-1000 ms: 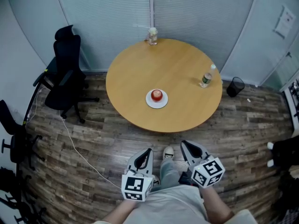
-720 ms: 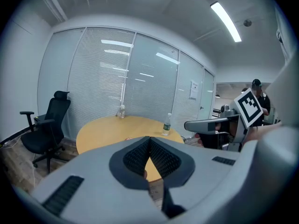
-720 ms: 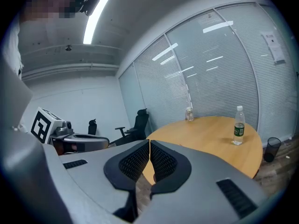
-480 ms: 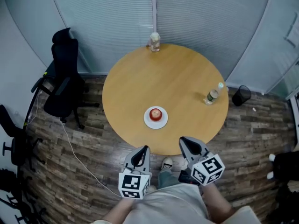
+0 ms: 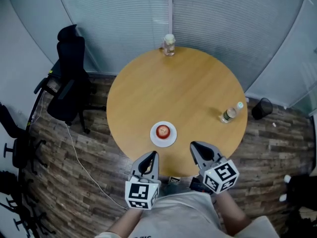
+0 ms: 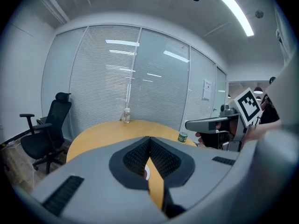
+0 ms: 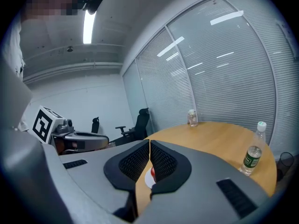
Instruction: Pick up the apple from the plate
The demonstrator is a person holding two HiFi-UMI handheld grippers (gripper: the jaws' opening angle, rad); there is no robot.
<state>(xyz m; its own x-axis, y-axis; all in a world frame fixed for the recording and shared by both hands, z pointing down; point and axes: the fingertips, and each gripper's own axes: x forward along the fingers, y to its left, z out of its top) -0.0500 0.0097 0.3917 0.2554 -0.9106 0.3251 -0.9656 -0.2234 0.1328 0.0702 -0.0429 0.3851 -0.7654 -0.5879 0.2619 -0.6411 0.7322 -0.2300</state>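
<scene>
Red apple on plate closer now; L claw & R claw, both shut, empty, at worktop edge: still approaching.

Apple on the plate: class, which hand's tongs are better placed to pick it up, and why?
Left, probably. The left tongs sit nearer the apple, pointing nearly at it; the right tongs stand farther aside. Both are shut and must open first.
</scene>
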